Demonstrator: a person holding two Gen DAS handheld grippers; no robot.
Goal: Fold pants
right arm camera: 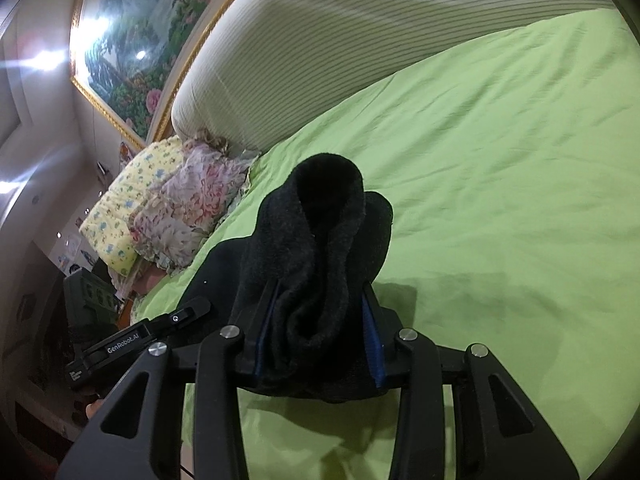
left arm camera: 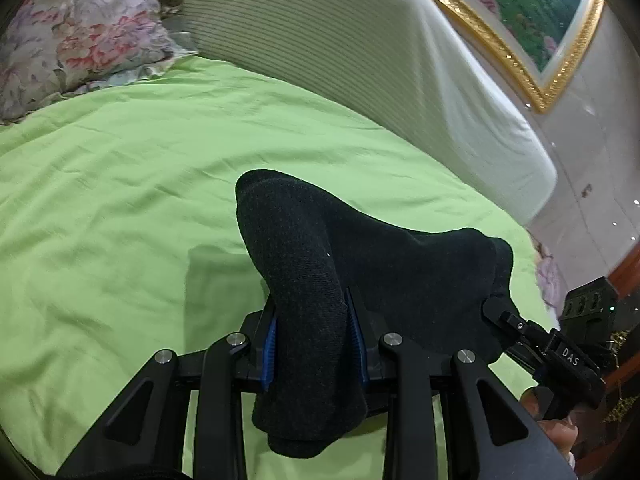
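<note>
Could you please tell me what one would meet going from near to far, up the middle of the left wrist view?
Left gripper shut on the black pants → green sheet → striped headboard cushion → gold-framed painting.

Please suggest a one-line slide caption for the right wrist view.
Right gripper clamps a bunched fold of black pants above the green bedsheet, left gripper alongside.
</note>
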